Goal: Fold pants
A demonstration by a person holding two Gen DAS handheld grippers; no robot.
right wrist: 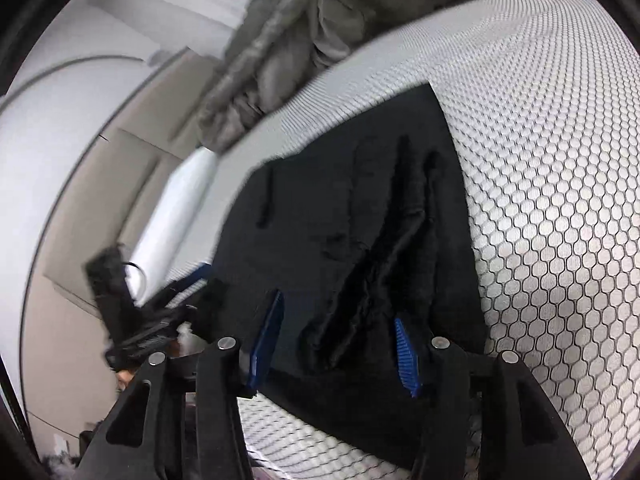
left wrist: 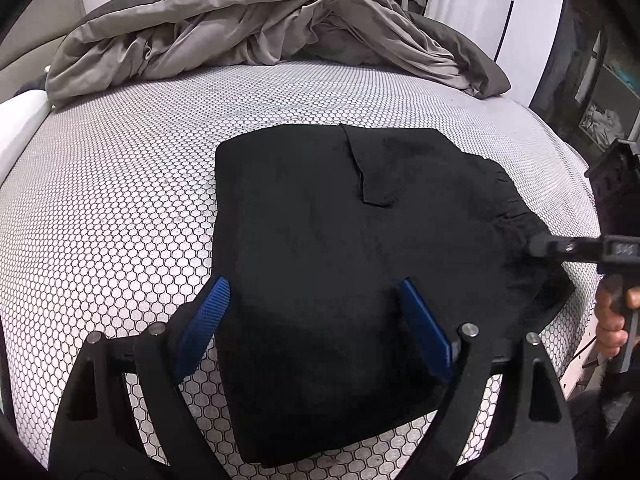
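Observation:
The black pants (left wrist: 340,220) lie folded into a flat block on the honeycomb-patterned mattress (left wrist: 120,180). My left gripper (left wrist: 316,316) hovers over their near edge, open, its blue pads (left wrist: 208,320) wide apart with cloth below them. My right gripper (left wrist: 560,246), held by a hand (left wrist: 612,320), reaches in at the pants' right edge. In the right wrist view the right gripper (right wrist: 336,344) is open; a bunched ridge of the pants (right wrist: 360,200) lies between its pads (right wrist: 406,356) without being pinched. The left gripper (right wrist: 132,320) shows blurred at the left.
A crumpled grey duvet (left wrist: 260,28) is heaped across the far side of the bed. A white padded bed edge (left wrist: 20,120) runs along the left. Dark shelving (left wrist: 600,120) stands beyond the right side. Bare mattress (right wrist: 560,160) surrounds the pants.

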